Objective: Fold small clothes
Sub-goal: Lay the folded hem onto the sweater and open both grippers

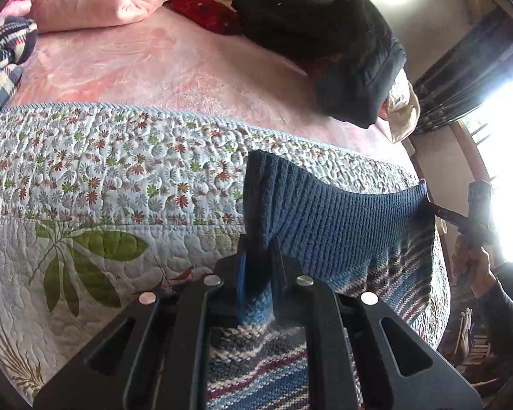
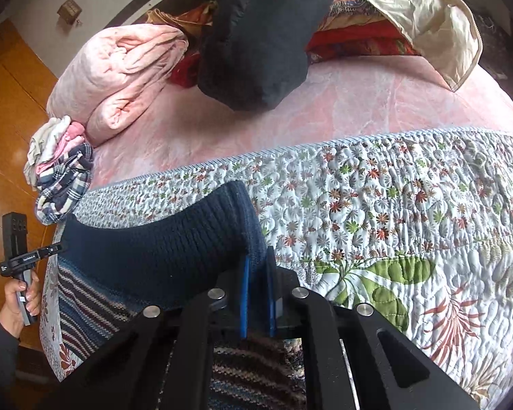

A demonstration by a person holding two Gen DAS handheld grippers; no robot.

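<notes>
A bed fills both views, covered by a pink blanket in the upper half and a floral quilt across the middle. At lower centre, the left gripper has its jaws clamped on one corner of a blue knit sweater; the right gripper grips the other corner, the ribbed hem stretched between them above the quilt. A rolled pink duvet, a dark jacket and a plaid garment lie toward the top. Wooden panelling shows at left.
</notes>
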